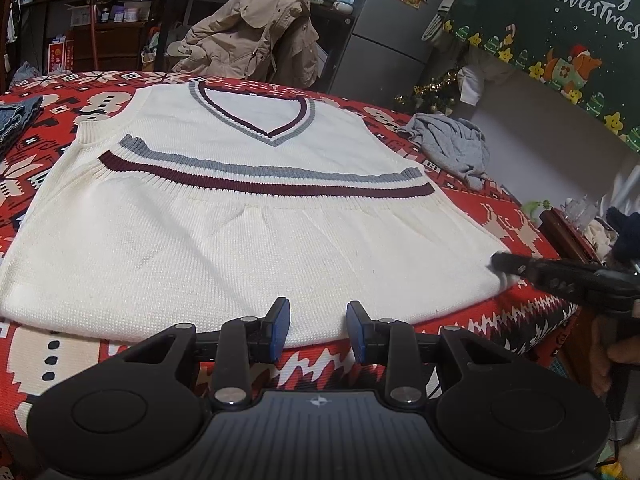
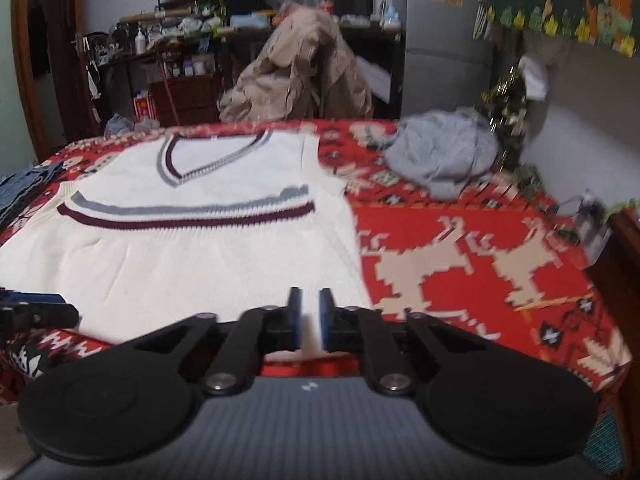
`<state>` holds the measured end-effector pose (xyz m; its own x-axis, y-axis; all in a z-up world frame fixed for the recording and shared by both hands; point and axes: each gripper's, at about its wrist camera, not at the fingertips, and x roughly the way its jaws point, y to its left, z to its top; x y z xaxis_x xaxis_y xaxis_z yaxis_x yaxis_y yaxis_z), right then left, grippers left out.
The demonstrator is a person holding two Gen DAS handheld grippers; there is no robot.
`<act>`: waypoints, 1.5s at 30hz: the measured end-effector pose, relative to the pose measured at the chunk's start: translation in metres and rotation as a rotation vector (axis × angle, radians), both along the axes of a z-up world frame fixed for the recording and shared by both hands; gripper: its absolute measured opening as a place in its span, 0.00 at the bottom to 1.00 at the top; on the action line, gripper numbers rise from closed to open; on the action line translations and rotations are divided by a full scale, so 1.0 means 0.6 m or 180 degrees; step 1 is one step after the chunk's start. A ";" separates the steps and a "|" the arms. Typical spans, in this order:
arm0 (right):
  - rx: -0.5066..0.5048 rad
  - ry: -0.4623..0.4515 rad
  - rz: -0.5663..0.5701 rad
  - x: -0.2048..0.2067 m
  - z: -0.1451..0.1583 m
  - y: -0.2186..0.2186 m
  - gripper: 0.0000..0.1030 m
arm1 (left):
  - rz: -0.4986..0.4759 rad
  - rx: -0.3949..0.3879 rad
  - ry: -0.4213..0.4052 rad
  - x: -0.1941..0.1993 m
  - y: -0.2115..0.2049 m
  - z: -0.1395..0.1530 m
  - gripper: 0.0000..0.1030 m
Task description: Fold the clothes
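A surface covered with a red patterned cloth (image 1: 500,312), with clothes laid on it.
A white knitted vest (image 1: 240,240) with grey and maroon stripes is spread flat in the middle. A crumpled grey garment (image 1: 452,148) is seen near the far right edge, and blue denim fabric (image 1: 16,120) at the far left.

Cream-white knit vest (image 1: 248,240) w/ grey + maroon chest stripes, same two colours trimming the V-neck. Cloth under it (image 1: 516,320): red, w/ cream/black pixel reindeer & snowflake motifs. Far right: plain grey garment (image 1: 456,148). Far left: blue denim (image 1: 16,118). Gripper pads (image 1: 282,328) blue, arms black.
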<state>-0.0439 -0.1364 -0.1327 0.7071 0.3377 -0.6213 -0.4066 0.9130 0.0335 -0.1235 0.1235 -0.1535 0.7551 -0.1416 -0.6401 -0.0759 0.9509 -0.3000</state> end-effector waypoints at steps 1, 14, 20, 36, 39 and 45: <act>-0.0018 0.0073 -0.0005 0.006 -0.008 0.001 0.07 | -0.0001 -0.0005 0.0000 0.000 0.001 0.000 0.30; 0.0030 0.0059 0.0252 -0.027 0.004 0.035 0.07 | -0.0015 0.0038 -0.0015 0.000 -0.001 -0.001 0.30; -0.0076 0.0179 0.0266 -0.029 -0.020 0.056 0.07 | 0.0000 -0.0055 -0.0013 0.000 0.005 -0.002 0.30; 0.0099 0.0198 0.0769 -0.062 0.000 0.149 0.08 | 0.0100 -0.0175 -0.0086 -0.007 0.017 -0.003 0.30; 0.0040 0.0217 0.0826 -0.071 -0.021 0.164 0.08 | 0.0282 -0.0246 -0.0157 -0.018 0.032 0.000 0.30; 0.0165 0.0266 0.0812 -0.067 -0.025 0.155 0.08 | 0.0680 -0.0519 -0.0138 -0.022 0.085 -0.004 0.28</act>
